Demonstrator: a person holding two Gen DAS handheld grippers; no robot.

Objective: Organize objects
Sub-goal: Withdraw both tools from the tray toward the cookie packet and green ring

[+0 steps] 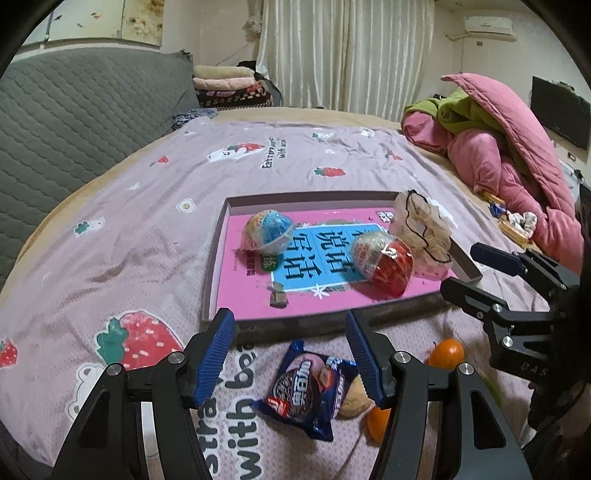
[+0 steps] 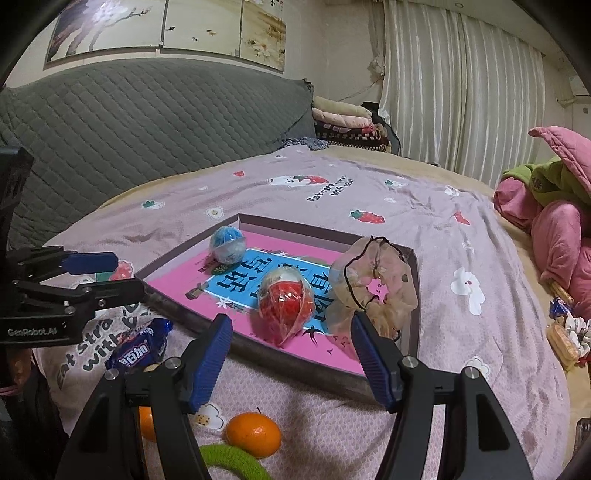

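Tongs (image 2: 291,354) hide half of one orange (image 2: 147,424).

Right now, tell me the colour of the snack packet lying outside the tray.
Dark blue foil snack packet with a pink picture; clearest in the left wrist view.

Setting: a home bedroom. Ahead of the jaws lies a bed (image 1: 110,229) under a mauve sheet printed with strawberries. Beyond it, to the left, a grey quilted headboard (image 2: 147,122); above that a painted flower panel (image 2: 166,29) on the wall. Far side: pale pleated curtains (image 1: 343,51), with a stack of folded blankets (image 1: 229,85) beside them. To the right, a heap of pink bedding (image 1: 517,147) and a green garment. A wall air-conditioner (image 1: 487,26) and a dark screen (image 1: 561,110) hang on the right wall.
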